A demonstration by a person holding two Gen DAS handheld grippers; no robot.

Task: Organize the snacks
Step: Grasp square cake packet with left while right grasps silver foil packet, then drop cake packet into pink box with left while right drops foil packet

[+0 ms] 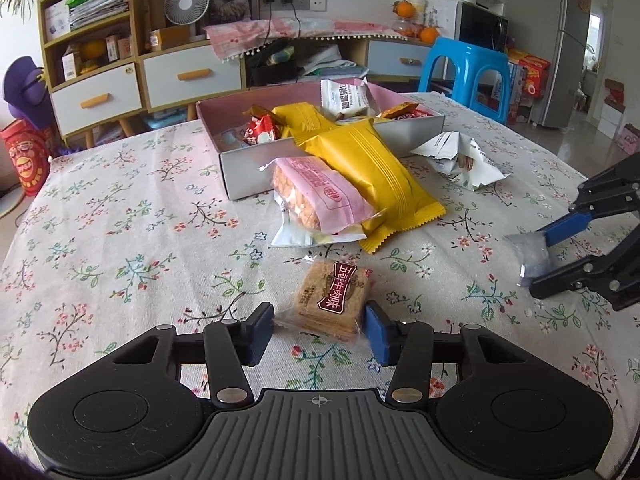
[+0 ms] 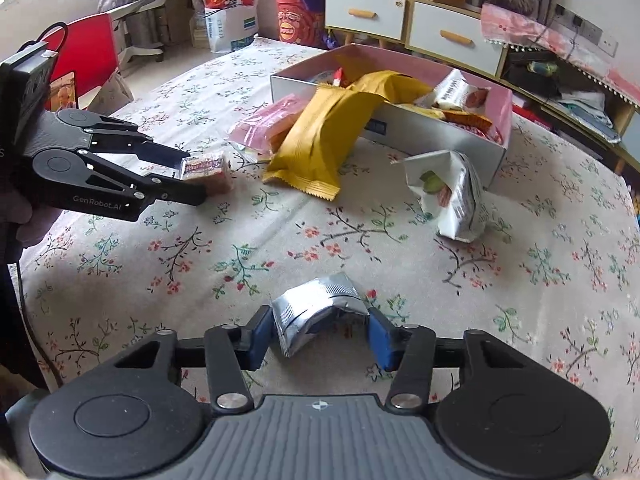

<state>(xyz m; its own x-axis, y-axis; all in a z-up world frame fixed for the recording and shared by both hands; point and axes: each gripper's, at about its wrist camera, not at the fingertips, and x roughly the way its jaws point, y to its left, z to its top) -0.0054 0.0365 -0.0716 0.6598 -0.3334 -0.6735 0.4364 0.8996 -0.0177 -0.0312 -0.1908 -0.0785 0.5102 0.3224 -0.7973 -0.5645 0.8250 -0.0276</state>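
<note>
Fingers of our left gripper [image 1: 320,330] pinch the cracker pack [image 1: 330,304] near us; our right gripper [image 2: 320,336] clamps the silver packet [image 2: 316,320]; next, we judge, both go to the far box [image 1: 320,152].

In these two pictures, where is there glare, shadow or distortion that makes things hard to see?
Left wrist view: fisheye bends the tablecloth edges; the silver packet in the right gripper looks blurred at the rim; the cracker pack is sharp. Right wrist view: the silver packet shows bright glare on its foil; a dark shadow lies on the tablecloth under the left gripper; the corners are black.
</note>
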